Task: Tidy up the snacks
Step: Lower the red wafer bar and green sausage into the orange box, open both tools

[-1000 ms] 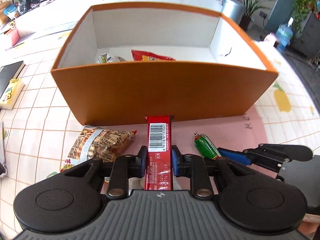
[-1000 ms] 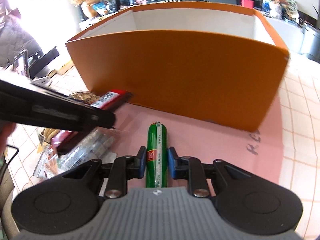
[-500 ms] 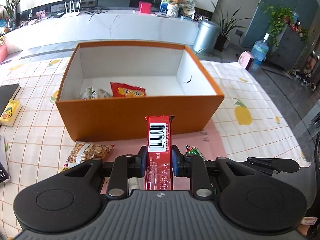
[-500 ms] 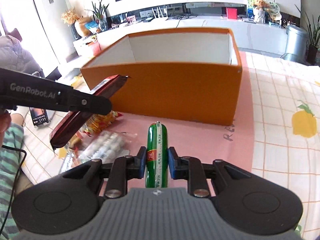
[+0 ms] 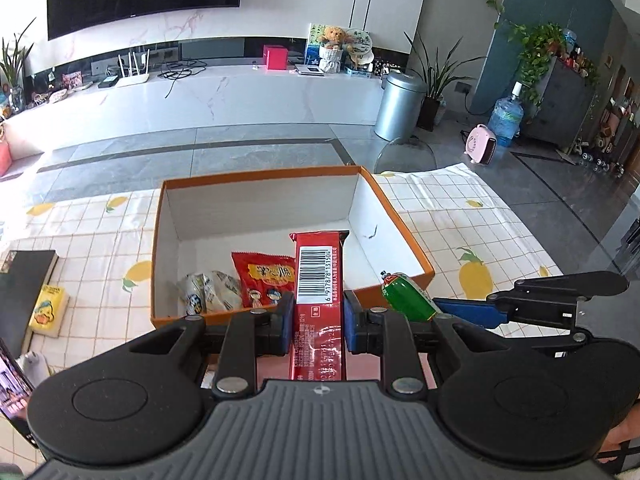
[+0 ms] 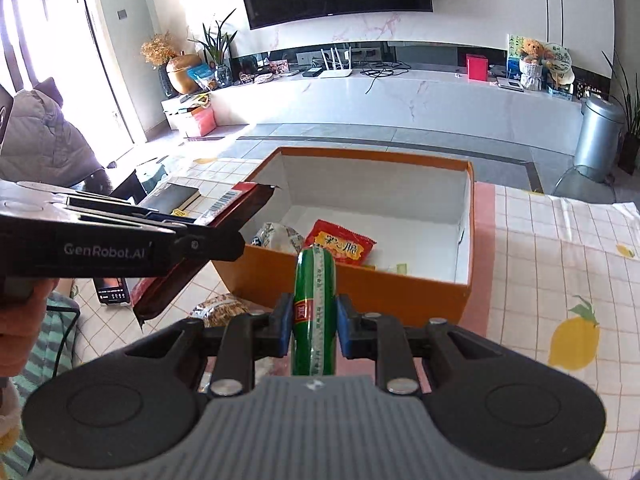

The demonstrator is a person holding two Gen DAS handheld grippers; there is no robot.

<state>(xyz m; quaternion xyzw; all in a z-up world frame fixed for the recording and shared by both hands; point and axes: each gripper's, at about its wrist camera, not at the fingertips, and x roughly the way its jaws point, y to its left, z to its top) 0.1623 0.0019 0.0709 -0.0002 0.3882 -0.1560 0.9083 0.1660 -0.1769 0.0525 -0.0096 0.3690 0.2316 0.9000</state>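
Observation:
An open orange box with white inner walls stands on the checked tablecloth. Inside lie a red snack bag and a pale wrapped snack. My left gripper is shut on a red bar with a barcode, held high above the box's near wall; it also shows in the right wrist view. My right gripper is shut on a green sausage-shaped snack, also raised before the box; the snack shows in the left wrist view.
A peanut bag lies on the table left of the box. A black book and a yellow pack lie at the far left. A phone lies near the table's left edge.
Both grippers have risen well above the table with their snacks still held. The box's inside now shows from above, and the red bar's tip reaches over the near wall.

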